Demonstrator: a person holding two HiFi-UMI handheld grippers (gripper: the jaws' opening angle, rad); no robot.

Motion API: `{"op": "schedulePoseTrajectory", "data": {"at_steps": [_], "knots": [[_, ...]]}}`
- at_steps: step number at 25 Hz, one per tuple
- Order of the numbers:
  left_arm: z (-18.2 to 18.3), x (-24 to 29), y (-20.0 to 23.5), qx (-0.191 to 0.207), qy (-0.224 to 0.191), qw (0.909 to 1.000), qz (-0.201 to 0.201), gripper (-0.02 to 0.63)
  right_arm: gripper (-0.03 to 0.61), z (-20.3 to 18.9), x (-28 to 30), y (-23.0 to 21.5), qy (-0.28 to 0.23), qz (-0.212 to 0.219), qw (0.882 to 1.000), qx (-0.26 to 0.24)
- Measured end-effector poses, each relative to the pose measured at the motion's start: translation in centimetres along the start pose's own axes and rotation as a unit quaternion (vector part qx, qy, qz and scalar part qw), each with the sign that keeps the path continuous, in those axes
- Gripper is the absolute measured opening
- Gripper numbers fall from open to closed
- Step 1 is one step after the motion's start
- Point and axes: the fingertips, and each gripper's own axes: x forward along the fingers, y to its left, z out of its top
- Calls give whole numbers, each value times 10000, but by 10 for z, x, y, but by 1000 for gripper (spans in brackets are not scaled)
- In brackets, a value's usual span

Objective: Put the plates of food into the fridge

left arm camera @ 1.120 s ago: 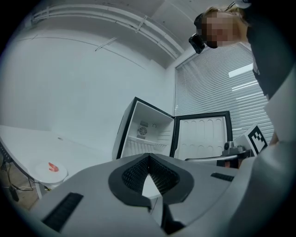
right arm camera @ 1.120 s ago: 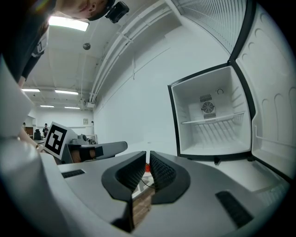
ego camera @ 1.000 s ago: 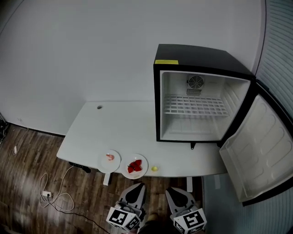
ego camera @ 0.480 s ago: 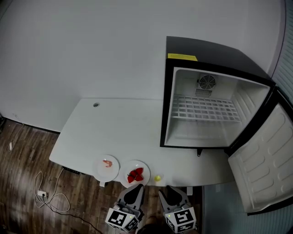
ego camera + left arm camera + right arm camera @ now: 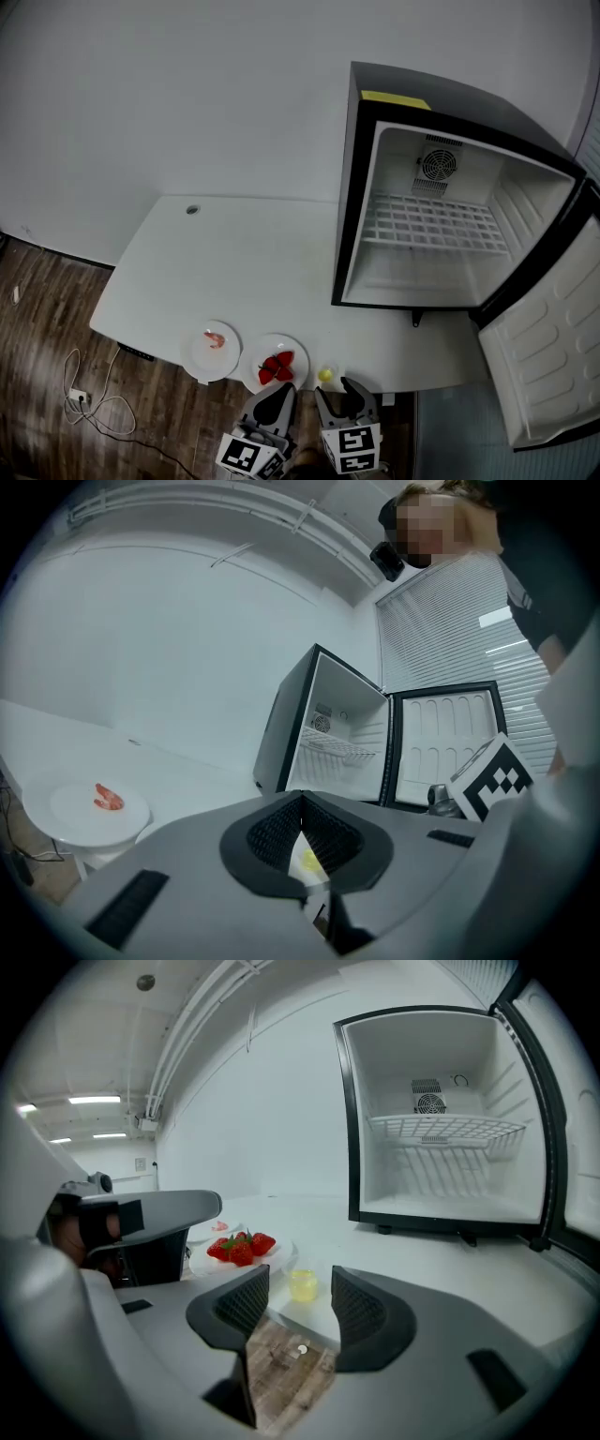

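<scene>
Task barely begun, fridge (image 5: 349, 187) bare: strawberry plate (image 5: 253, 367) & shrimp plate (image 5: 199, 354) on table (image 5: 244, 272) ahead of right claw (image 5: 300, 1283), just parting w/ nothing between; left claw (image 5: 302, 799) pinched together.

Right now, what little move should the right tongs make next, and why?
Probably slide the right tongs a bit left and forward, up to the near rim of the strawberry plate. Their jaws have just been opening, with nothing between them. They point at the small yellow thing beside that plate, not at the plate itself.

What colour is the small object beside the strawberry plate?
Yellow; the small object shows best in the right gripper view.
</scene>
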Motion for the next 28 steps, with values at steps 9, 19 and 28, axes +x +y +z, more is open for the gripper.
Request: {"op": "schedulePoseTrajectory", "data": {"at_steps": [9, 19, 28], "knots": [[-5, -2, 6, -39, -49, 10000, 48, 6, 187, -5, 24, 5, 425, -137, 9989, 155], [-3, -5, 16, -73, -62, 9999, 134, 6, 186, -12, 37, 3, 667, -331, 9972, 87], [-3, -5, 20, -108, 30, 9999, 123, 6, 144, -11, 34, 2, 549, -267, 9981, 2]]}}
